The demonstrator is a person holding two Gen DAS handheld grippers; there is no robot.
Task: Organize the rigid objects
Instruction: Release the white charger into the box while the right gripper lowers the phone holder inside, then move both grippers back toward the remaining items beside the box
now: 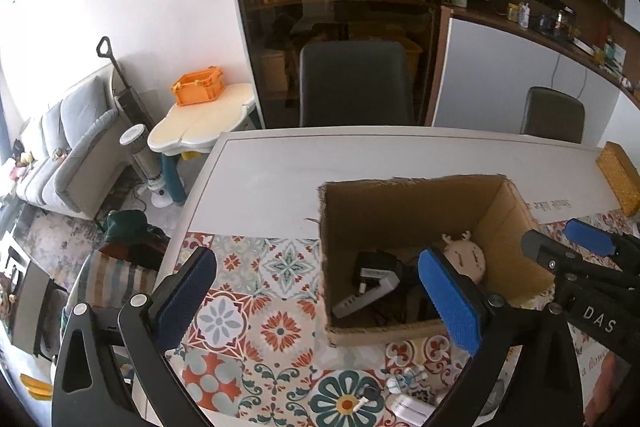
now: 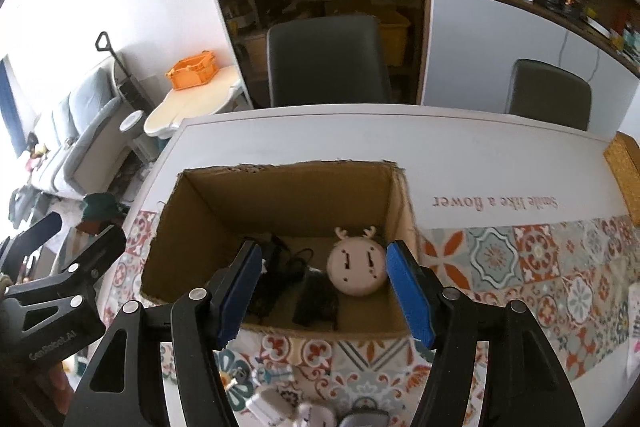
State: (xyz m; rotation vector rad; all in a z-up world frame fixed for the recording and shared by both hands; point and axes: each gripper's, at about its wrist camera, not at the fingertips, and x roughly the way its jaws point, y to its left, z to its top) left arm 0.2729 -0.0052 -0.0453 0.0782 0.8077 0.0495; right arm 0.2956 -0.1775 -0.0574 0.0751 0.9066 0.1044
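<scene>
An open cardboard box stands on the patterned tablecloth. Inside lie a round beige deer-face gadget, a white plug adapter and black chargers with cables. My left gripper is open and empty, above the cloth at the box's left front. My right gripper is open and empty, over the box's front wall; it also shows in the left wrist view. Small white plugs and a key lie on the cloth in front of the box.
The white table extends behind the box. A yellow box sits at its right edge. Two dark chairs stand behind the table. A small cream side table with an orange crate is to the left.
</scene>
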